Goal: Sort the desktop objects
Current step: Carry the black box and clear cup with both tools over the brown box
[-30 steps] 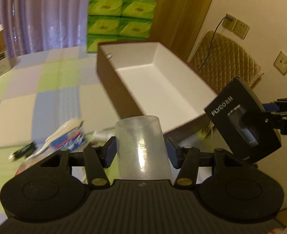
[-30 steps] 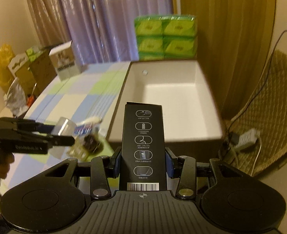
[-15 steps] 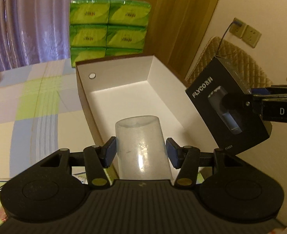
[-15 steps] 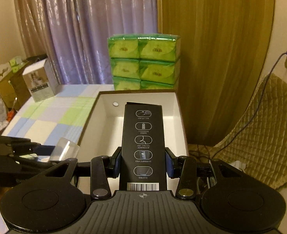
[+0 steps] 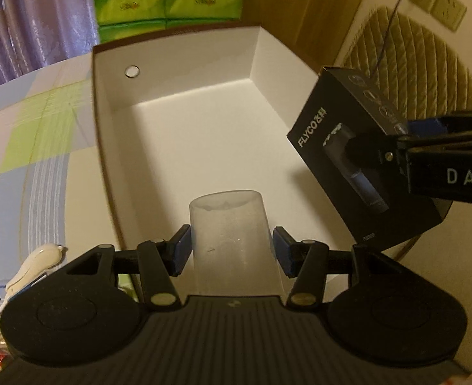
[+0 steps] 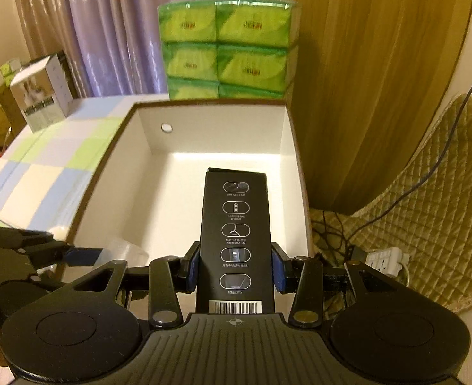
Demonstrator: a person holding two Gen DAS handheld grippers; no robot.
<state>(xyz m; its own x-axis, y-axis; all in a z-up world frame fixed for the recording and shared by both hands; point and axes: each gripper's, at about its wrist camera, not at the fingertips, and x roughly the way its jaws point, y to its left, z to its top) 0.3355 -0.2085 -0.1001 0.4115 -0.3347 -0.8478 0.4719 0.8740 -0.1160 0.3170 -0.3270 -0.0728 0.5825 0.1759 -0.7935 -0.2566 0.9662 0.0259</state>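
My left gripper (image 5: 231, 255) is shut on a frosted plastic cup (image 5: 232, 231), held over the near end of the open white-lined cardboard box (image 5: 184, 147). My right gripper (image 6: 235, 264) is shut on a black FLYCO shaver box (image 6: 236, 224), which hangs over the right side of the same cardboard box (image 6: 158, 173). In the left wrist view the shaver box (image 5: 357, 166) and the right gripper's arm come in from the right. The right wrist view shows the left gripper (image 6: 85, 253) with the cup (image 6: 125, 250) at the lower left. The cardboard box holds nothing.
Stacked green tissue packs (image 6: 229, 48) stand behind the box. A small printed carton (image 6: 40, 96) sits far left on the checked tablecloth (image 6: 43, 166). Loose items, among them a white object (image 5: 33, 263), lie left of the box. A quilted cushion (image 6: 428, 199) and a power strip (image 6: 386, 258) are at the right.
Both grippers have moved forward with their loads, from beside the box's near end to over its inside. The clutter on the cloth has dropped to the lower left.
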